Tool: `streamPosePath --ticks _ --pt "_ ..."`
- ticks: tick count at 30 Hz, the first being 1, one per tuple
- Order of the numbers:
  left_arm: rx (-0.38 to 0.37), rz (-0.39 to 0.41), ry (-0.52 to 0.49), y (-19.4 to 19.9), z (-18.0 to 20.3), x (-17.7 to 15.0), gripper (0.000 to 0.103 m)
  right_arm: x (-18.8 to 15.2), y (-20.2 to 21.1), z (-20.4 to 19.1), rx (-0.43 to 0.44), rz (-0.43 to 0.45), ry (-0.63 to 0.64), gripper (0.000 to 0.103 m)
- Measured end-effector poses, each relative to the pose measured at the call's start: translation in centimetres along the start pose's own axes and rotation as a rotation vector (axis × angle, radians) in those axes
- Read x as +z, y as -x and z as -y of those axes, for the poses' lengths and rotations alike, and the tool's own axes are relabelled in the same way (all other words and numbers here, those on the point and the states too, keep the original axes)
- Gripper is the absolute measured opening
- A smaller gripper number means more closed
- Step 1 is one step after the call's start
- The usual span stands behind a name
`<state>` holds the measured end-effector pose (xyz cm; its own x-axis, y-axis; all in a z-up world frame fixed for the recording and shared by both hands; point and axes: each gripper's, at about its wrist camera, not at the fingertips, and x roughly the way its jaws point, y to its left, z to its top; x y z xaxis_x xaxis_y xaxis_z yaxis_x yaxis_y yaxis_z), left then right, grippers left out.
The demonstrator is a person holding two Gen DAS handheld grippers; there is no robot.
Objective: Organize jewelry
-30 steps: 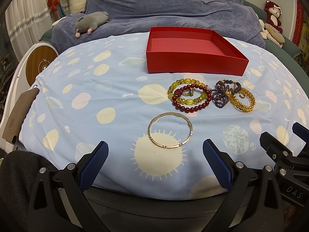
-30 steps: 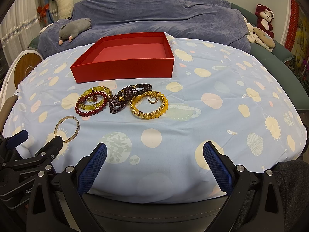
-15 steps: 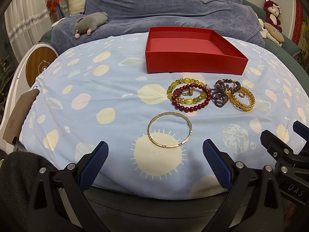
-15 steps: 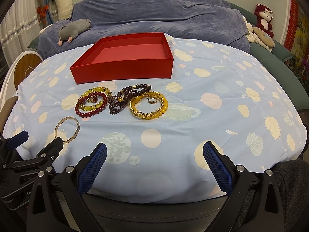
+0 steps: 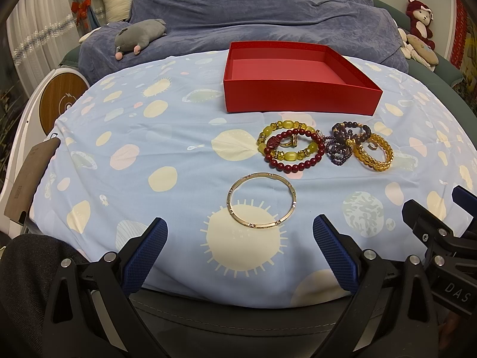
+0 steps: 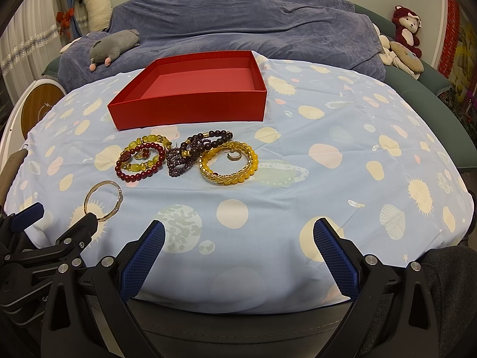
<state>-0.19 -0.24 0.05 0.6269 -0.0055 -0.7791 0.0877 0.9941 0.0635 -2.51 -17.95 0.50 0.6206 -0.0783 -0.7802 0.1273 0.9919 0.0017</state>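
Gold bangle (image 5: 261, 200) lying flat, dead ahead between the wide-spread fingers of the empty left gripper (image 5: 240, 237); right gripper (image 6: 238, 238), likewise wide, farther off.

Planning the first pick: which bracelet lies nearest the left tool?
The thin gold metal bangle, lying alone just ahead of the open left tool. The beaded bracelets sit clustered farther back, by the red box.

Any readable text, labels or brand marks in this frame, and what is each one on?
"DAS": white letters on the black body of the right gripper, cut off at the left view's edge.
"G": partial letter on the left gripper body in the right view.
Brown tag at table edge: small print, unreadable.
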Motion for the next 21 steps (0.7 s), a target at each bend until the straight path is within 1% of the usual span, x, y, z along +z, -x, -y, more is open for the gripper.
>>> streamPosePath --ticks 11,16,21 --pt "-0.005 -0.005 0.002 0.0 0.0 0.0 0.094 0.0 0.0 -0.2 0.000 0.002 0.000 0.096" --pt "-0.030 -0.021 0.042 -0.6 -0.5 0.1 0.094 0.2 0.4 0.3 -0.009 0.012 0.004 0.096" --pt "-0.045 -0.049 0.070 -1.5 -0.9 0.9 0.094 0.4 0.1 0.9 -0.012 0.009 -0.027 0.096"
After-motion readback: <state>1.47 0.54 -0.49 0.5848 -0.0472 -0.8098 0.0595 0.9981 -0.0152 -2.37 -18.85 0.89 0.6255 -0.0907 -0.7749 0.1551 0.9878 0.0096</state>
